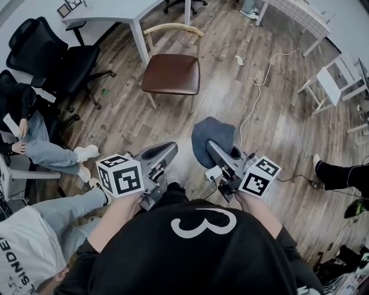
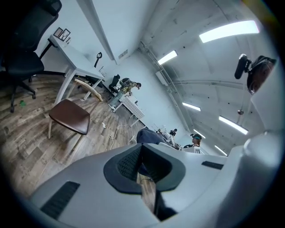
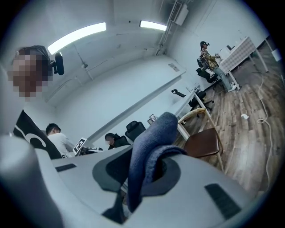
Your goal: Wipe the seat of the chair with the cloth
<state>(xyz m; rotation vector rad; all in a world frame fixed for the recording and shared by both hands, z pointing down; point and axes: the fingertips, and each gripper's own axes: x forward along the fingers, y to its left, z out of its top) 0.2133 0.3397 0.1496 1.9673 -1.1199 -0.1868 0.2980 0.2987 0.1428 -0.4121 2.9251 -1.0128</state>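
While both are held low and near, pointing far, the right gripper (image 1: 211, 146) has its fingers clamped on the blue cloth (image 1: 211, 130), the left gripper (image 1: 171, 148) has its fingers together, empty, and the chair (image 1: 171, 73) stands well apart, farther off.

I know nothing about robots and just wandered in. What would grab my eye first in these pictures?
Most striking is the blue cloth pinched in the right tongs, low in the middle of the head view, beside the left tongs, shut on nothing. Each carries a marker cube with black-and-white squares. Ahead on the wooden floor stands the chair with a brown seat, next to a white table.
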